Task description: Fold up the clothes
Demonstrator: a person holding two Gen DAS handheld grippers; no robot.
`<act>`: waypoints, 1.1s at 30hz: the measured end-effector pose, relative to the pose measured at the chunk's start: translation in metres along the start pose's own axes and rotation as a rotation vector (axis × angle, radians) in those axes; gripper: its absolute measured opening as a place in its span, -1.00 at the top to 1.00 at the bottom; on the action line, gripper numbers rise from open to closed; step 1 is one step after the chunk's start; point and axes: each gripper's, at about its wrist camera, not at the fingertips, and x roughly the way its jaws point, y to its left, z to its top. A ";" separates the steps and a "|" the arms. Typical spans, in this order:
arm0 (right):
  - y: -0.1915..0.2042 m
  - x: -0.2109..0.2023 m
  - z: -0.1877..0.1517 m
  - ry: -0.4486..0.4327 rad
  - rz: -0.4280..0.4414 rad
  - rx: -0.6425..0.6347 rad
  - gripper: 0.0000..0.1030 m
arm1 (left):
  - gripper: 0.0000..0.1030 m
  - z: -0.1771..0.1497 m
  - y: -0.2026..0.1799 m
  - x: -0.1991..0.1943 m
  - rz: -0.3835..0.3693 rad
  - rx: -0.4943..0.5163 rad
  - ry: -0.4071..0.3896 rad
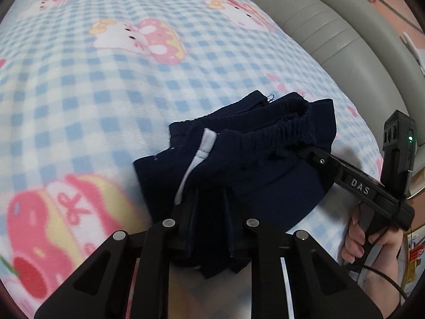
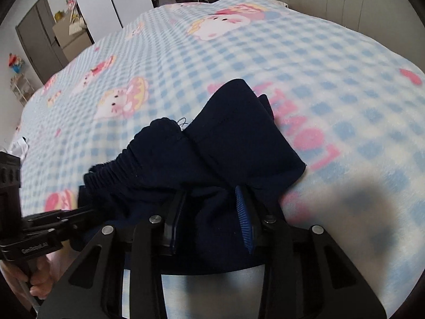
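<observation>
Blanket (image 1: 106, 85), blue-checked with pink cartoon prints, spreads wide and bare over the bed to the left and beyond the navy shorts (image 1: 239, 159), which sit bunched near its edge. The left hand-held gripper (image 1: 209, 210) is clenched on the shorts' hem folds. The right hand-held gripper (image 2: 212, 212) grasps the elastic waistband side, slanting in low, beside the grey headboard (image 1: 332, 26)

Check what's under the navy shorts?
The navy shorts lie bunched on the checked blanket, which shows all around them. Whatever is directly beneath is covered. Both grippers, left and right, pinch the fabric.
</observation>
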 end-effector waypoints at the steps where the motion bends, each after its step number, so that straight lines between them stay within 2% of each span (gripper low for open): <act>1: 0.000 0.001 0.001 0.003 -0.004 0.000 0.33 | 0.62 0.000 -0.001 -0.005 0.016 0.005 -0.002; 2: -0.002 0.002 0.001 0.005 -0.006 -0.001 0.33 | 0.57 0.001 -0.002 -0.010 0.040 0.011 -0.005; 3: -0.003 0.003 0.001 0.007 -0.010 -0.002 0.33 | 0.43 0.002 -0.005 -0.015 0.090 0.015 -0.017; 4: -0.003 0.001 0.000 0.005 -0.017 0.000 0.33 | 0.26 0.004 -0.009 -0.022 0.081 0.013 -0.048; 6: 0.001 -0.006 -0.003 -0.018 -0.027 0.003 0.23 | 0.22 0.009 -0.020 -0.035 0.062 0.014 -0.106; 7: 0.009 -0.010 -0.001 -0.045 -0.028 0.001 0.02 | 0.22 0.011 -0.032 -0.038 0.056 0.041 -0.120; 8: 0.018 -0.014 0.000 -0.072 -0.030 -0.002 -0.16 | 0.22 0.012 -0.043 -0.036 0.086 0.086 -0.126; 9: 0.026 -0.015 0.002 -0.088 -0.048 -0.022 -0.19 | 0.22 0.012 -0.054 -0.033 0.116 0.129 -0.129; 10: 0.035 -0.013 0.003 -0.086 -0.087 -0.065 -0.20 | 0.21 0.012 -0.060 -0.025 0.145 0.159 -0.112; 12: 0.044 0.006 0.001 -0.028 -0.178 -0.165 -0.18 | 0.21 0.009 -0.060 -0.001 0.215 0.190 -0.034; 13: 0.043 0.015 -0.001 -0.001 -0.203 -0.196 -0.16 | 0.24 0.007 -0.056 0.002 0.225 0.203 -0.019; 15: 0.034 0.024 -0.004 0.026 -0.213 -0.213 -0.13 | 0.37 0.001 -0.046 0.010 0.246 0.228 0.010; 16: 0.031 0.022 -0.003 0.023 -0.206 -0.202 -0.02 | 0.39 0.000 -0.042 0.011 0.264 0.236 0.019; 17: 0.028 0.018 -0.002 0.017 -0.204 -0.190 -0.02 | 0.13 0.001 -0.038 0.005 0.315 0.221 0.001; 18: 0.024 0.013 0.000 0.008 -0.206 -0.168 -0.02 | 0.06 0.003 -0.034 -0.001 0.347 0.204 -0.017; 20: 0.019 0.004 0.004 -0.023 -0.196 -0.108 -0.04 | 0.07 0.007 -0.026 -0.016 0.246 0.152 -0.049; 22: 0.021 -0.007 0.004 -0.061 -0.158 -0.084 -0.14 | 0.04 0.008 -0.026 -0.024 0.183 0.130 -0.067; 26: 0.034 -0.022 -0.001 -0.077 -0.170 -0.139 -0.22 | 0.01 0.017 -0.017 -0.034 0.194 0.092 -0.084; 27: 0.036 -0.025 0.000 -0.076 -0.158 -0.134 -0.27 | -0.03 0.022 -0.012 -0.038 0.211 0.077 -0.091; 29: 0.041 -0.032 0.003 -0.083 -0.138 -0.118 -0.68 | -0.18 0.028 -0.004 -0.052 0.280 0.055 -0.115; 31: 0.049 -0.037 0.009 -0.104 -0.145 -0.108 -0.93 | -0.24 0.034 0.005 -0.066 0.314 0.025 -0.131; 33: 0.063 -0.038 0.014 -0.117 -0.161 -0.107 -0.98 | -0.29 0.038 0.016 -0.084 0.330 0.009 -0.156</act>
